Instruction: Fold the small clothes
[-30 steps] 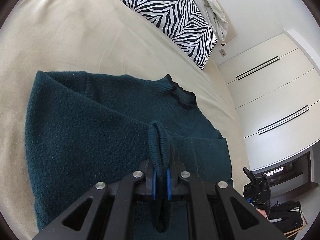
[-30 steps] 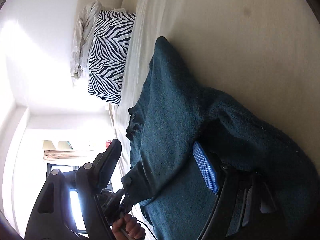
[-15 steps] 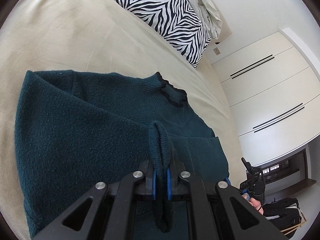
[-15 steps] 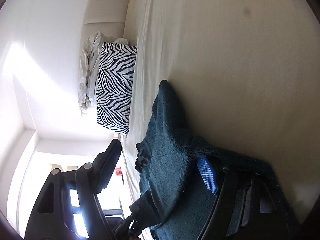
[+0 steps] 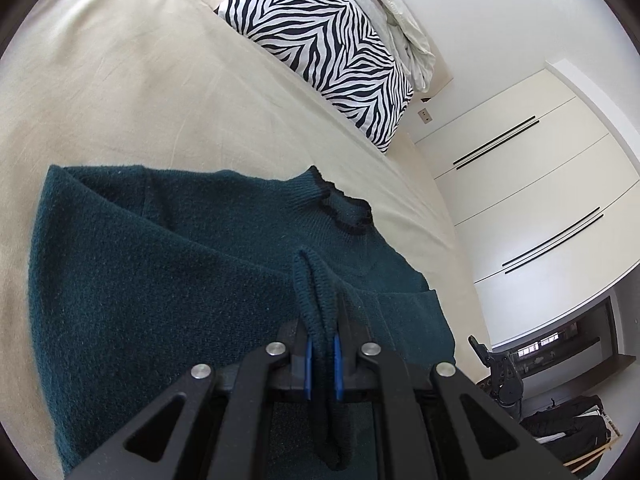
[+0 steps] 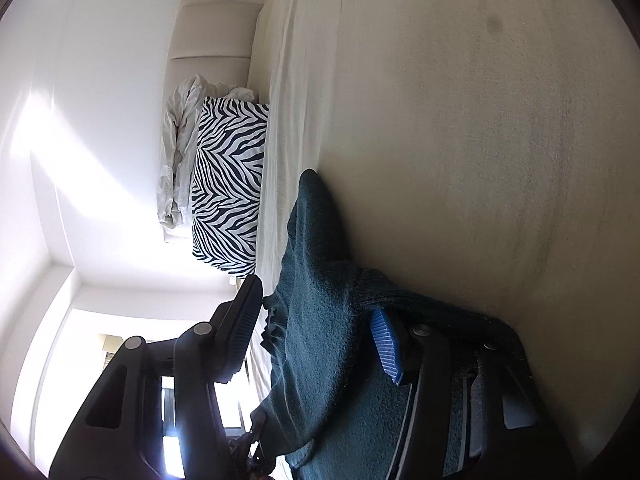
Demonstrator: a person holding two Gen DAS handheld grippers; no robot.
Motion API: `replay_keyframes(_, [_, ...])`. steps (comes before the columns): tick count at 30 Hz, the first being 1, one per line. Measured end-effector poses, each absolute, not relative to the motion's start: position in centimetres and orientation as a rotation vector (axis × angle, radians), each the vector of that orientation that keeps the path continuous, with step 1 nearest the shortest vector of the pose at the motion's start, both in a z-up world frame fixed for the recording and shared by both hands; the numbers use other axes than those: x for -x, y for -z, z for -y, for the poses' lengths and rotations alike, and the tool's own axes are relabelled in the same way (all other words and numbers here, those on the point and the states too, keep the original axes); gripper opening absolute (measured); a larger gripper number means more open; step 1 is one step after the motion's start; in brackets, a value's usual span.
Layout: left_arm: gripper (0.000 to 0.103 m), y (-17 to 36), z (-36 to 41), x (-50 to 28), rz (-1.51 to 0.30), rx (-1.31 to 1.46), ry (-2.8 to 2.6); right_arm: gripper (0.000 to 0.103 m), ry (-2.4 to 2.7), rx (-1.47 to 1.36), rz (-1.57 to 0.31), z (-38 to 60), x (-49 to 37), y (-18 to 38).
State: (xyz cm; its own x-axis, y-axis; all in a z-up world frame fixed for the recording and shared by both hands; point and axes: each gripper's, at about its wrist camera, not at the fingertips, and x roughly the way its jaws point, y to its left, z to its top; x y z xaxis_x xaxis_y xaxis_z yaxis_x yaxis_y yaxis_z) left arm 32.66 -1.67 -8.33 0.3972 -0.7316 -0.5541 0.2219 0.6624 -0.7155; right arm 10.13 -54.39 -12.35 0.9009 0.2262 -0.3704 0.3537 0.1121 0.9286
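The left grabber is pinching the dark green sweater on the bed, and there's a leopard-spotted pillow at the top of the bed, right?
Nearly. The left gripper does pinch the green sweater on the bed, but the pillow is zebra-striped, black and white, not leopard-spotted. The left wrist view shows it.

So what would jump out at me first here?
Probably the dark green sweater spread over the beige bed, with a ribbed edge pinched in the left tongs. Then the zebra-striped pillow at the head of the bed. The right tongs gape wide around more of the sweater.
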Motion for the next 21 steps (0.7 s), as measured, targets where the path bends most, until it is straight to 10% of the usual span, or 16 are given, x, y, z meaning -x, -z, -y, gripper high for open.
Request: replay_keyframes(21, [0.013, 13.0, 1.5, -33.7, -1.033, 0.55, 0.591, 0.054, 0.066, -1.243, -0.597, 55.1, -9.3, 4.9])
